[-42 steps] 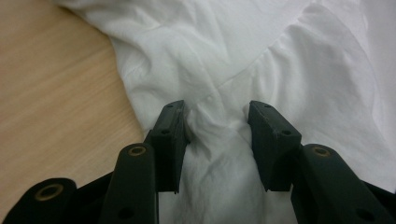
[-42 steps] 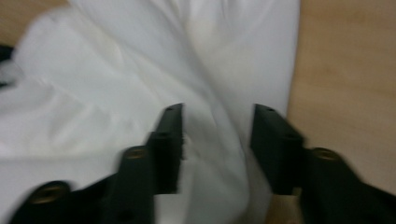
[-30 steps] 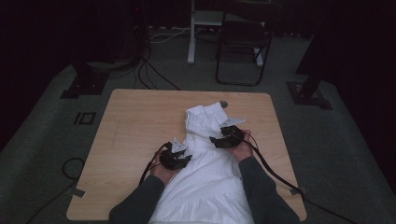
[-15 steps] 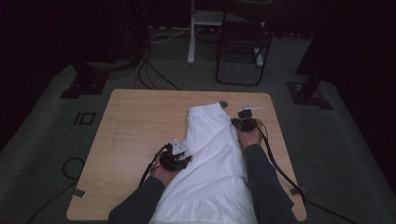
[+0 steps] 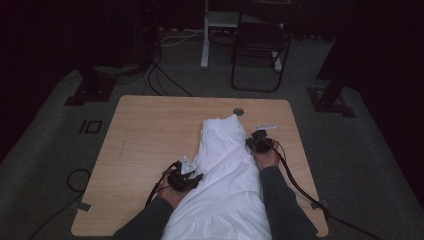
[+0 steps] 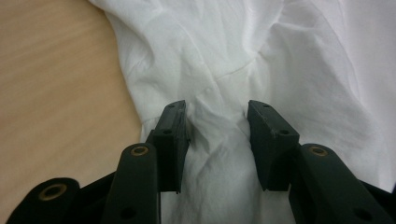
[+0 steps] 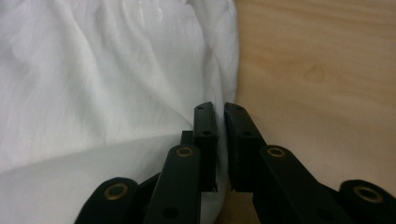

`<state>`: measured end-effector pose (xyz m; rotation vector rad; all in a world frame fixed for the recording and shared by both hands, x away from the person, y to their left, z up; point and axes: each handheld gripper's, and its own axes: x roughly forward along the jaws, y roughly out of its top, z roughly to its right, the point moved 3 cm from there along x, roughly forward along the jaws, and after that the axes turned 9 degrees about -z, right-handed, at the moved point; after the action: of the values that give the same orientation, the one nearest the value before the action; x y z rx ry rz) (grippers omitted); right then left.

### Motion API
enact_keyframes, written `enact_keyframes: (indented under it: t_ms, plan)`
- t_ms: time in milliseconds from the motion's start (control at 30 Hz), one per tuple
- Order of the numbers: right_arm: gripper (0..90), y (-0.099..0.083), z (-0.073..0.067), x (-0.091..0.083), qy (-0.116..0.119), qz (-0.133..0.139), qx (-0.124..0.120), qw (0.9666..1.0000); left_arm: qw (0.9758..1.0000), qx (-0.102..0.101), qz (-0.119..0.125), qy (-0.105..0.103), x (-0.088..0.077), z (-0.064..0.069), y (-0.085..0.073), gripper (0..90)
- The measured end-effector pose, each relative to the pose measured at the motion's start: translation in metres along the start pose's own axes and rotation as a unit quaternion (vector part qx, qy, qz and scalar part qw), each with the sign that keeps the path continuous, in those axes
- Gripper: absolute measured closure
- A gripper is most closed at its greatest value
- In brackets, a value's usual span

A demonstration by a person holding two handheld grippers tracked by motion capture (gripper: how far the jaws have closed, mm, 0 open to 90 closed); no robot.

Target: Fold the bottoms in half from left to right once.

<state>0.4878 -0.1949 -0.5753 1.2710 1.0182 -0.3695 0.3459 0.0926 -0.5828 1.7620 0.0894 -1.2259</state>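
1. Right gripper view: the right gripper (image 7: pixel 219 116) has its jaws nearly together, pinching the thin right-hand edge of the white garment (image 7: pixel 102 93); a sliver of cloth sits in the narrow gap. The jaws have just been closing, then eased a touch.
2. Left gripper view: the left gripper (image 6: pixel 218 123) stands with its jaws partly apart and a bunched fold of the white garment between them; the pads touch the fold on both sides, so it is held loosely gathered.
3. High view, against a second ago: the garment (image 5: pixel 227 170) was heaped and crumpled near the table's middle, with both grippers close together on it. It now lies spread in a long strip from the near edge toward the far side.
4. The right gripper (image 5: pixel 260 141) has moved outward and farther up the table to the cloth's right border; the left gripper (image 5: pixel 186 176) has stayed at the left border, nearer the person.
5. Edges and room: the table (image 5: pixel 150 130) has wide bare wood left of the garment and beyond its far end, where a small round hole (image 5: pixel 238 111) lies just past the cloth. Right of the right gripper only a narrow strip of wood is left before the table edge.
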Motion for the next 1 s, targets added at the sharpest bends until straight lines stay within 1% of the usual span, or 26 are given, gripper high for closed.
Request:
enact_keyframes:
  t_ms: [67,200,233,267,300,333,367,400,433,467,500,533,567,600,633,667,700,733,767,800,833,867,900,933,967,1000]
  plan:
    - [83.4,-0.01,-0.005,-0.006,0.001,0.0,-0.002,1.0,1.0,-0.003,0.0,-0.003,-0.006,0.006,-0.007,58.7]
    - [83.5,-0.029,-0.014,-0.02,0.011,-0.002,-0.012,0.9999,1.0,0.002,-0.001,-0.005,-0.019,0.021,-0.023,58.7]
    - [83.5,-0.029,-0.014,-0.02,0.011,-0.002,-0.012,0.9999,1.0,0.002,-0.001,-0.005,-0.019,0.021,-0.023,58.8]
    - [83.5,-0.04,-0.019,-0.027,0.016,-0.002,-0.018,0.9997,1.0,0.002,-0.002,-0.008,-0.025,0.027,-0.03,58.8]
    - [83.5,-0.043,-0.021,-0.029,0.019,-0.003,-0.019,0.9996,0.9999,0.006,-0.003,-0.012,-0.03,0.033,-0.036,58.7]
    - [83.5,-0.043,-0.021,-0.029,0.019,-0.003,-0.019,0.9996,0.9999,0.006,-0.003,-0.012,-0.03,0.033,-0.036,58.7]
    - [83.5,-0.046,-0.022,-0.031,0.023,-0.004,-0.019,0.9996,0.9997,0.004,-0.005,-0.022,-0.034,0.036,-0.04,58.5]
    - [83.5,-0.046,-0.022,-0.031,0.023,-0.004,-0.019,0.9996,0.9997,0.004,-0.005,-0.022,-0.034,0.036,-0.04,58.3]
    - [83.6,-0.046,-0.021,-0.031,0.026,-0.004,-0.015,0.9995,0.9995,0.01,-0.017,-0.023,-0.036,0.035,-0.04,56.8]
    - [83.6,-0.046,-0.021,-0.031,0.026,-0.004,-0.015,0.9995,0.9995,0.01,-0.017,-0.023,-0.036,0.035,-0.04,55.1]
    - [83.8,-0.045,-0.021,-0.031,0.028,-0.005,-0.012,0.9995,0.9992,0.017,-0.028,-0.021,-0.04,0.033,-0.035,52.0]
    - [83.8,-0.045,-0.021,-0.031,0.028,-0.005,-0.012,0.9995,0.9992,0.017,-0.028,-0.021,-0.04,0.033,-0.035,50.7]
    - [84.2,-0.045,-0.021,-0.03,0.028,-0.005,-0.013,0.9995,0.9996,0.015,-0.015,-0.021,-0.048,0.028,-0.024,50.0]
    - [84.2,-0.045,-0.021,-0.03,0.028,-0.005,-0.013,0.9995,0.9996,0.015,-0.015,-0.021,-0.048,0.028,-0.024,49.5]
    - [84.6,-0.044,-0.02,-0.03,0.029,-0.005,-0.011,0.9995,0.9998,0.012,0.004,-0.018,-0.055,0.022,-0.011,48.6]
    - [84.6,-0.044,-0.02,-0.03,0.029,-0.005,-0.011,0.9995,0.9998,0.012,0.004,-0.018,-0.055,0.022,-0.011,47.4]
    - [84.9,-0.043,-0.02,-0.029,0.031,-0.004,-0.009,0.9995,0.9996,0.01,0.023,-0.013,-0.06,0.014,0.007,45.5]
    - [84.9,-0.043,-0.02,-0.029,0.031,-0.004,-0.009,0.9995,0.9996,0.01,0.023,-0.013,-0.06,0.014,0.007,45.1]
    - [85.0,-0.042,-0.019,-0.029,0.031,-0.006,-0.007,0.9995,0.9991,0.017,0.039,-0.004,-0.058,0.004,0.027,44.0]
    - [85.0,-0.042,-0.019,-0.029,0.031,-0.006,-0.007,0.9995,0.9991,0.017,0.039,-0.004,-0.058,0.004,0.027,43.0]
    - [85.0,-0.042,-0.02,-0.028,0.03,-0.007,-0.005,0.9995,0.9989,0.015,0.044,-0.002,-0.05,-0.008,0.048,41.0]
    - [85.0,-0.042,-0.02,-0.028,0.03,-0.007,-0.005,0.9995,0.9989,0.015,0.044,-0.002,-0.05,-0.008,0.048,40.2]
    - [85.1,-0.042,-0.02,-0.028,0.03,-0.006,-0.005,0.9995,0.9992,-0.003,0.039,-0.002,-0.036,-0.02,0.066,38.9]
    - [85.1,-0.042,-0.02,-0.028,0.03,-0.006,-0.005,0.9995,0.9992,-0.003,0.039,-0.002,-0.036,-0.02,0.066,38.5]
    - [85.1,-0.042,-0.019,-0.028,0.032,-0.004,-0.005,0.9995,0.9993,-0.029,0.024,0.001,-0.014,-0.033,0.082,38.0]
    - [85.1,-0.042,-0.019,-0.028,0.032,-0.004,-0.005,0.9995,0.9993,-0.029,0.024,0.001,-0.014,-0.033,0.082,37.7]
